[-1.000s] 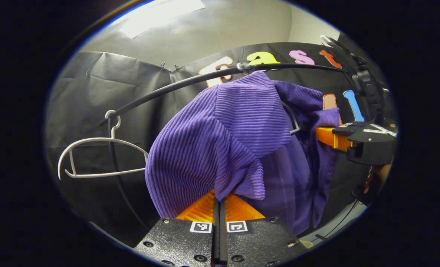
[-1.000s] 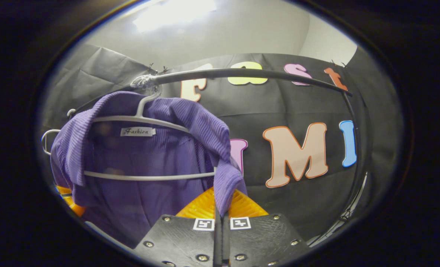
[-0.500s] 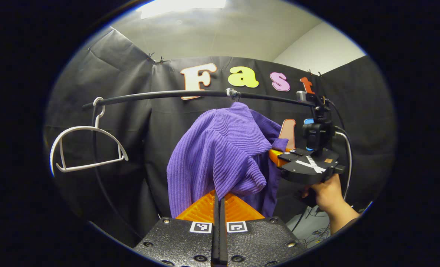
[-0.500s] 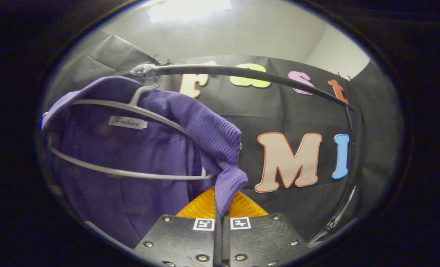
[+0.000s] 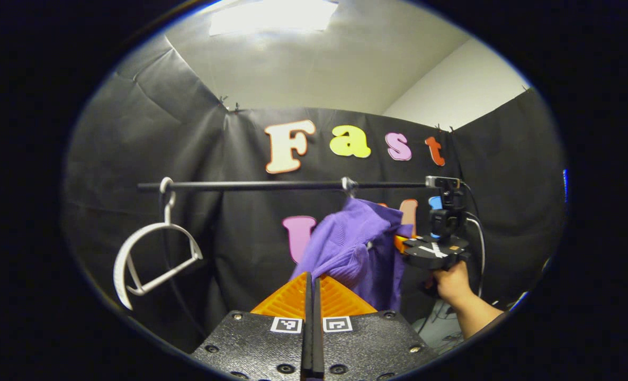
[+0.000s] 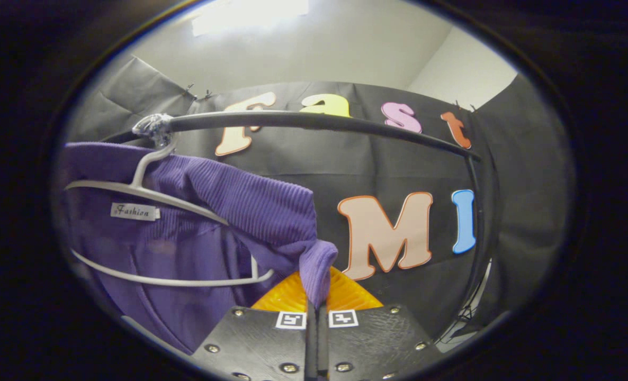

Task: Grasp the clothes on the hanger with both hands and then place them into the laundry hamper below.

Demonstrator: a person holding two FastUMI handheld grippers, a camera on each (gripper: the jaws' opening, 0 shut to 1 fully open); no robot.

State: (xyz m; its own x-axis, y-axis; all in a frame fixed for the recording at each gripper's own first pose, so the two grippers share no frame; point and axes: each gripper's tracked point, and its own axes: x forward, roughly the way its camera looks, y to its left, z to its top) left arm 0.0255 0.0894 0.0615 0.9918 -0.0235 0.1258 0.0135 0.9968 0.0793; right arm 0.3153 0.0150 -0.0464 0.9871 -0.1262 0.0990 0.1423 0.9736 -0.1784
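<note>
Both grippers, left (image 5: 312, 283) and right (image 6: 316, 296), are pinching the purple sweater (image 6: 224, 211), fingers closed on cloth, peeling it off its white hanger (image 6: 155, 196); lowering into the hamper likely follows.

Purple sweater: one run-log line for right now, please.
purple sweater: on hanger, on rail | right gripper: shut on fabric | left gripper: shut, fabric at tips, grip unclear | placing: not yet

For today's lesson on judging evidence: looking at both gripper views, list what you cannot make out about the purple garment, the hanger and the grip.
- Left gripper view: the hanger under the purple garment is hidden by its cloth.
- Left gripper view: the right gripper fingers are buried in the fabric.
- Right gripper view: the garment's left side runs off the edge.
- Right gripper view: the hanger hook meets the rail inside a blurry wrap.
</note>
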